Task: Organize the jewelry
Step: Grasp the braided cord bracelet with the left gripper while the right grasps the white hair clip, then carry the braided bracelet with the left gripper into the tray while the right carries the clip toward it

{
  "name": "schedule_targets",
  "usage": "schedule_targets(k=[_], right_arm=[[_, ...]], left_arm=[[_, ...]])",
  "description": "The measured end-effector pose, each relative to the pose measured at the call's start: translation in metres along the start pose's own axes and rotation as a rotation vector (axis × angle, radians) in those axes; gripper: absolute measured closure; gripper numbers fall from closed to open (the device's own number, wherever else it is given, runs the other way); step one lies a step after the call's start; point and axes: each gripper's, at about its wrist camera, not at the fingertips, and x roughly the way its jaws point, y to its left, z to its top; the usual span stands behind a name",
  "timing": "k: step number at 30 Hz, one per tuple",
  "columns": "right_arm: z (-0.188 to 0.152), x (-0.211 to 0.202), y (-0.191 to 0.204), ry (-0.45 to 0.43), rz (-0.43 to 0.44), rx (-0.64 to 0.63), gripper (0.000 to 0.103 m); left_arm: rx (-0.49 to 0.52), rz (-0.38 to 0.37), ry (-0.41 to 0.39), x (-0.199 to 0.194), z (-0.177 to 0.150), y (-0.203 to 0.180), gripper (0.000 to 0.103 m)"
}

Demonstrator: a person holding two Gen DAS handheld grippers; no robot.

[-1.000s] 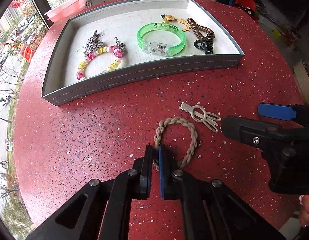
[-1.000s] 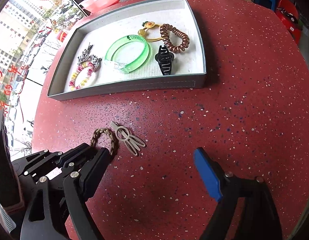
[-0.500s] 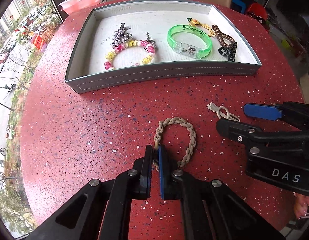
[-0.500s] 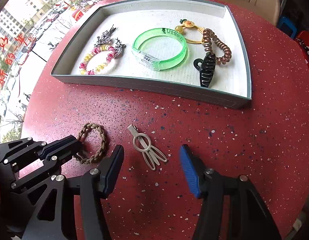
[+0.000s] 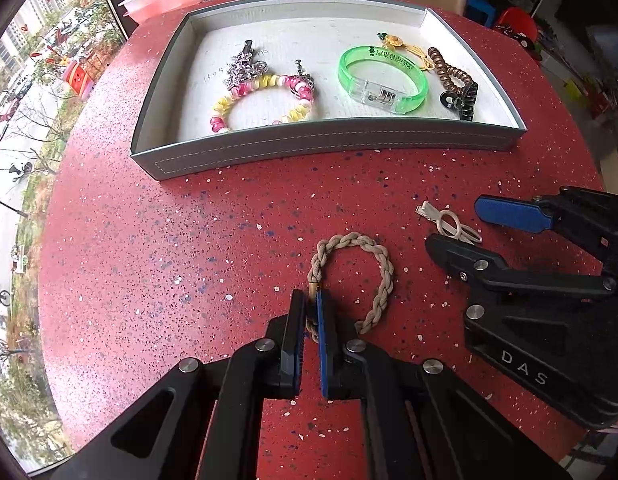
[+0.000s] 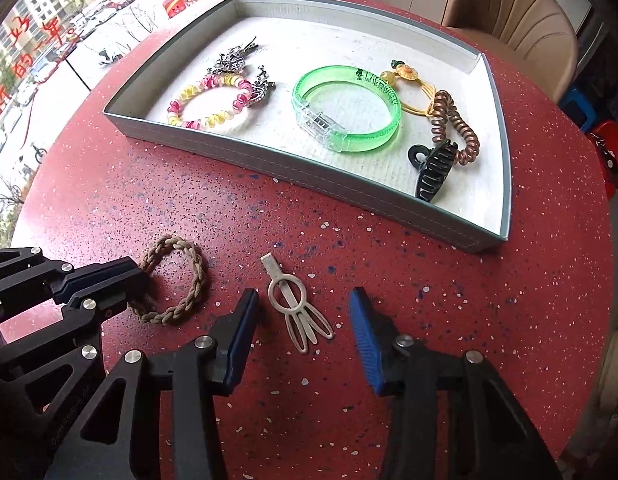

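Note:
My left gripper [image 5: 310, 312] is shut on the near-left side of a tan braided bracelet [image 5: 379, 276], which lies on the red speckled table; it also shows in the right wrist view [image 6: 181, 280]. My right gripper [image 6: 303, 334] is open, its fingers on either side of a pale metal hair clip [image 6: 295, 304] on the table; the clip also shows in the left wrist view [image 5: 449, 222]. A grey tray [image 5: 329, 144] with a white lining sits further back.
The tray [image 6: 269, 164] holds a pink and yellow bead bracelet [image 6: 207, 102], silver clips [image 6: 231, 60], a green bangle [image 6: 349, 108], a yellow cord charm [image 6: 409, 80], a copper coil hair tie [image 6: 455, 128] and a black claw clip [image 6: 433, 168]. A chair [image 6: 517, 16] stands behind the table.
Both grippers have moved forward toward the tray. My right gripper has swung left and now straddles the metal hair clip. My left gripper has stayed shut on the braided bracelet.

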Motion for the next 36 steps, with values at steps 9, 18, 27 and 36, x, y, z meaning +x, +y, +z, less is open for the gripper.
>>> schedule_targets(k=[9, 18, 27, 36], right_arm=[[-0.001, 0.000, 0.000, -0.003, -0.004, 0.008, 0.080], [-0.021, -0.007, -0.027, -0.002, 0.069, 0.142, 0.082], [-0.049, -0.022, -0.048, -0.004, 0.142, 0.273, 0.082], [-0.049, -0.033, -0.049, -0.019, 0.191, 0.338, 0.082]], left_arm=[[0.002, 0.005, -0.002, 0.000, 0.000, 0.000, 0.079], [-0.002, -0.015, -0.001, 0.000, -0.002, 0.003, 0.079], [-0.004, -0.038, -0.016, -0.007, -0.002, 0.014, 0.079], [-0.026, -0.062, -0.040, -0.025, 0.001, 0.031, 0.079]])
